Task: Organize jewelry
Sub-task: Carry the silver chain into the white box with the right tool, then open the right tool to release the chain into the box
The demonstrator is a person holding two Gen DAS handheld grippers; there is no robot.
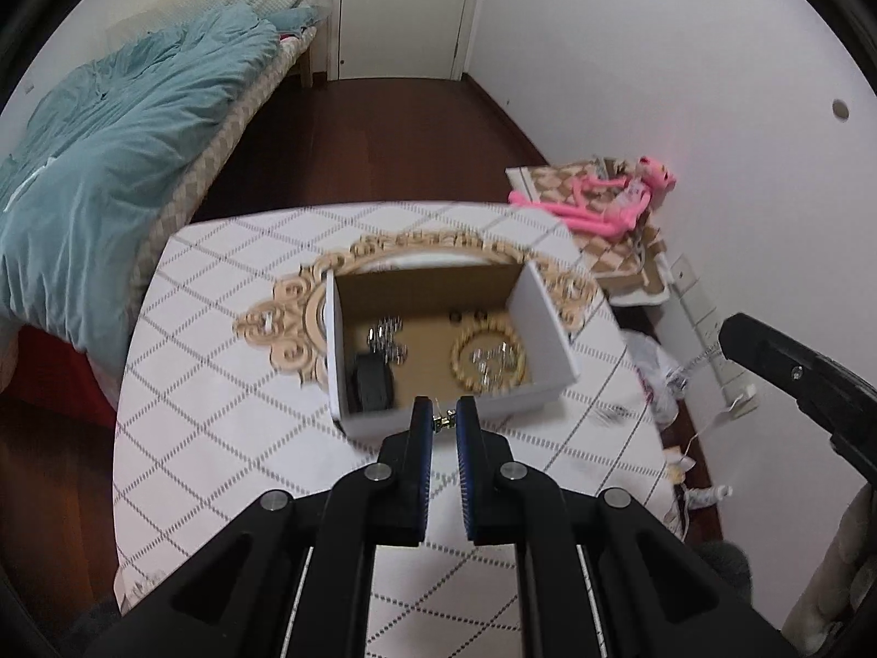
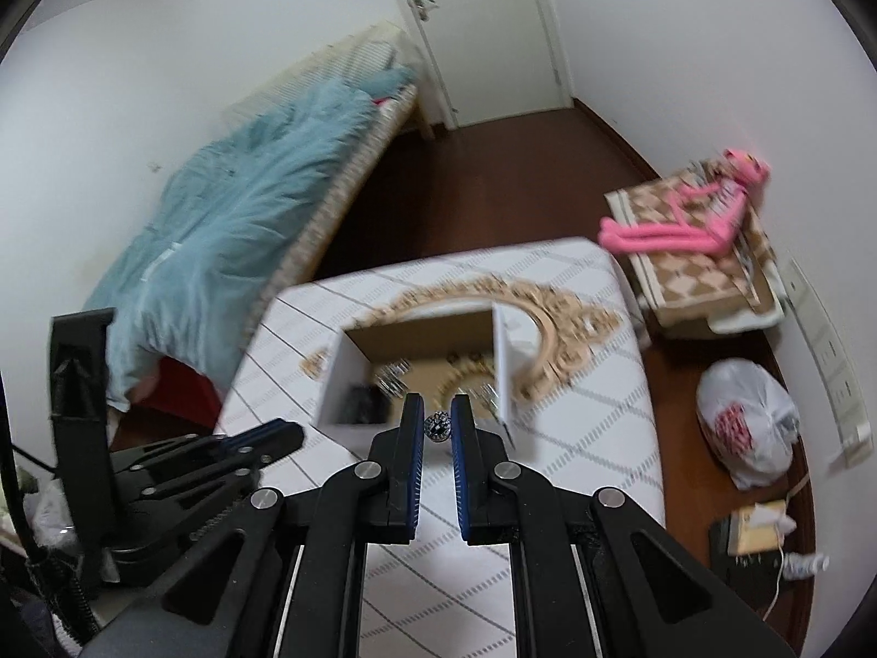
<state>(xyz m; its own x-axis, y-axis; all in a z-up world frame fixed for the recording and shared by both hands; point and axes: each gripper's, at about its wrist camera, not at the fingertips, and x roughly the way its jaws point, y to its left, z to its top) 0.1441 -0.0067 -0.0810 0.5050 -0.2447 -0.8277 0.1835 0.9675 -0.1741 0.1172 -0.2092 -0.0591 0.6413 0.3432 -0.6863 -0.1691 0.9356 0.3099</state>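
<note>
Pretty clearly someone's bedroom at home: unmade bed (image 1: 120,126) with a teal duvet (image 2: 241,208), white door (image 1: 405,5), dark wood floor (image 1: 383,137), and a pink plush toy (image 2: 685,230) by the wall.

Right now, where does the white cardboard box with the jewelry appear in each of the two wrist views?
Left wrist view: the white cardboard box is at the centre, just beyond the left gripper.
Right wrist view: the box is slightly left of centre, just beyond the right gripper.
Shared landmark: the ornate beige mirror frame lies under the box in both.
</note>
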